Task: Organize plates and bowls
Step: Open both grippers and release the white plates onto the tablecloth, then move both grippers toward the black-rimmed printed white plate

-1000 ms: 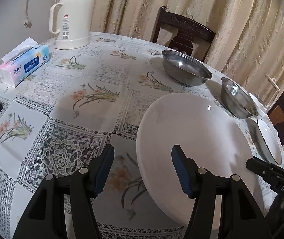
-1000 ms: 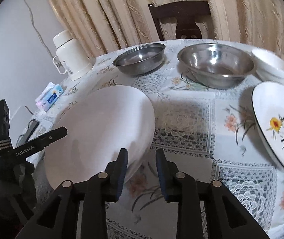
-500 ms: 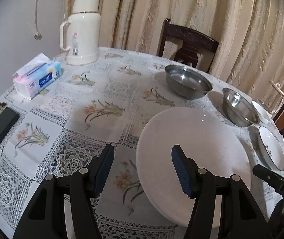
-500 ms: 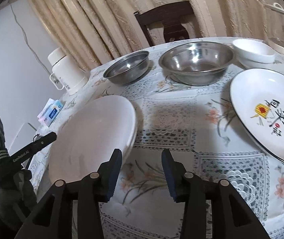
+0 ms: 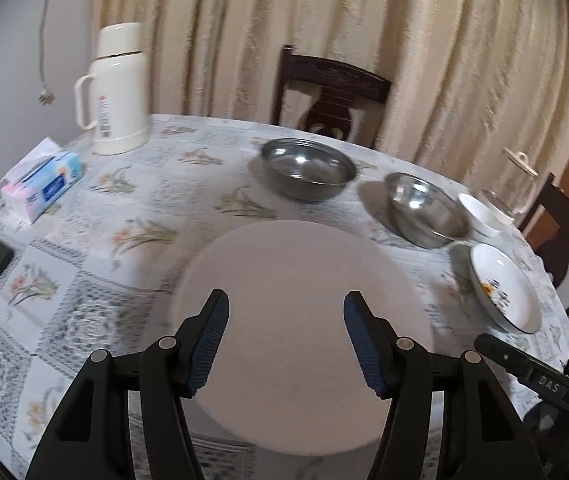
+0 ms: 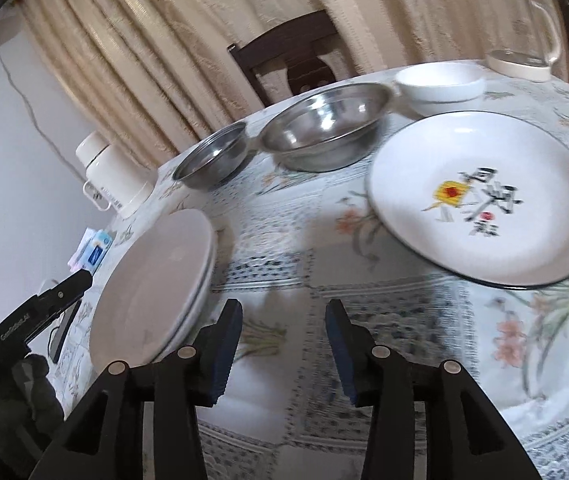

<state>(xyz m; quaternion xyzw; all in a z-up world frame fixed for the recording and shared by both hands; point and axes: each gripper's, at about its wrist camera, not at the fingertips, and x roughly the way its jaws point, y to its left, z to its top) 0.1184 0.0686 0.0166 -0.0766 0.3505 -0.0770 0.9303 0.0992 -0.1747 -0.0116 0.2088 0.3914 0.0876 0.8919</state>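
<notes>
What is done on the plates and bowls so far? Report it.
Done: plain white plates sit stacked. In hand: nothing; left tool and right tool are open and empty. Left: painted white plate, two steel bowls and small white bowl lie separate.

"DAS" stands in white letters on the black gripper (image 5: pixel 546 376) at the right edge of the left wrist view. The black characters on the painted plate (image 6: pixel 484 200) and the flask (image 5: pixel 118 88) label are too blurred to read.
</notes>
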